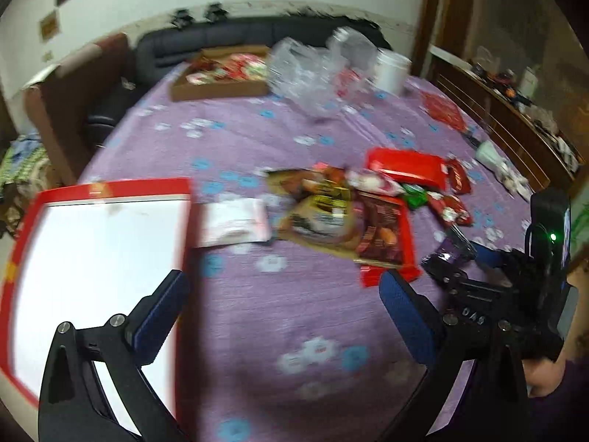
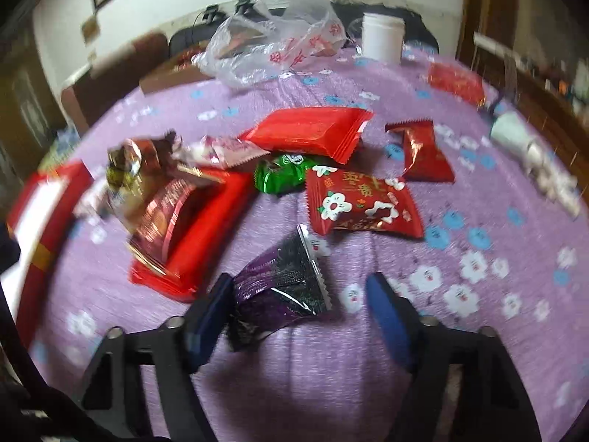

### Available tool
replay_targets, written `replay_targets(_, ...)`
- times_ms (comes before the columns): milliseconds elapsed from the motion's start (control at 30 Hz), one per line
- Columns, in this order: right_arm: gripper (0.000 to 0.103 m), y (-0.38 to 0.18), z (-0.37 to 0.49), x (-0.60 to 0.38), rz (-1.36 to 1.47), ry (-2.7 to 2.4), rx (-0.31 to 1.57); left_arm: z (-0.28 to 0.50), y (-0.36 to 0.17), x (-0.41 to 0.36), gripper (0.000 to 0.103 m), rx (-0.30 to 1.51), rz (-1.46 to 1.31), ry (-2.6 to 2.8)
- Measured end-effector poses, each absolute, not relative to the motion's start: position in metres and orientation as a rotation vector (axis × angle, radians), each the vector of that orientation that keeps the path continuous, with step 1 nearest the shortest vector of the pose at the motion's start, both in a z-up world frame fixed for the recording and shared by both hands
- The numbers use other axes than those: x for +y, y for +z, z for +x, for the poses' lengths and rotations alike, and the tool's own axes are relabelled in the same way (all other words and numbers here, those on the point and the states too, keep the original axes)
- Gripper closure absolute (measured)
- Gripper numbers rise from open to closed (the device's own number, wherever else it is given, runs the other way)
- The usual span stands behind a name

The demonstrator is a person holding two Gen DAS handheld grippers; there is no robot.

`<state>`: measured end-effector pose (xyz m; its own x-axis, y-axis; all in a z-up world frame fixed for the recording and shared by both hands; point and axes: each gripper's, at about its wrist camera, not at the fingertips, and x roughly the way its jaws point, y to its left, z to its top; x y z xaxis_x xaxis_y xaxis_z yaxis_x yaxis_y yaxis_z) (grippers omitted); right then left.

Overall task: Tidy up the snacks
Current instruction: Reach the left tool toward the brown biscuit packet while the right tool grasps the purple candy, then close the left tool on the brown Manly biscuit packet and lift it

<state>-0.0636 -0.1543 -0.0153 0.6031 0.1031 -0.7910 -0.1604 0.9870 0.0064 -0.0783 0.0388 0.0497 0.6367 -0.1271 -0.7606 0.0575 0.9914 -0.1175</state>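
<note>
A pile of snack packets (image 1: pixel 353 213) lies mid-table on the purple flowered cloth. A red-rimmed white tray (image 1: pixel 92 258) sits at the left. My left gripper (image 1: pixel 283 302) is open and empty above the cloth, right of the tray. My right gripper (image 2: pixel 298 309) is open around a purple packet (image 2: pixel 283 283), which lies between the fingers against the left pad. Beyond it lie a red flowered packet (image 2: pixel 364 202), a green packet (image 2: pixel 283 173) and a large red packet (image 2: pixel 313 132). The right gripper also shows in the left wrist view (image 1: pixel 456 258).
A cardboard box of snacks (image 1: pixel 224 73), a clear plastic bag (image 2: pixel 272 37) and a white jar (image 2: pixel 383 37) stand at the far side. A red packet (image 2: pixel 456 77) and a white object (image 2: pixel 522 143) lie at the right. A sofa lies beyond the table.
</note>
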Motion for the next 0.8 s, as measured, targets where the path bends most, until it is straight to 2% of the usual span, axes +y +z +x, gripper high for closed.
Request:
replay_targets(33,0.047,-0.015,-0.064,-0.157,-0.073,0.154,0.907,-0.073,0.048,0.031,0.000,0.885,-0.065,-0.125)
replay_targets(67,0.060,-0.013,-0.063,-0.159,-0.083,0.156,0.905,-0.068,0.046,0.023,0.000,0.897,-0.045,-0.133)
replay_targets(100,0.065,-0.013,-0.064,-0.163,-0.103,0.166,0.908,-0.062,0.044,0.014,0.000,0.915,-0.020,-0.138)
replay_targets(300,0.072,-0.012,-0.067,-0.207,-0.019,0.247,0.913,-0.038,0.035,-0.029,0.000,0.959,0.098,-0.262)
replay_targets(533,0.071,-0.012,-0.064,-0.223,0.088,0.314,0.893,-0.010,0.025,-0.035,0.000,1.003,0.067,-0.318)
replay_targets(700,0.070,-0.013,-0.061,-0.231,0.156,0.340,0.894,-0.008,0.029,-0.027,0.012,0.993,0.039,-0.316)
replay_targets(800,0.067,-0.013,-0.063,-0.231,0.154,0.346,0.893,-0.013,0.034,-0.020,0.012,0.964,0.060,-0.277)
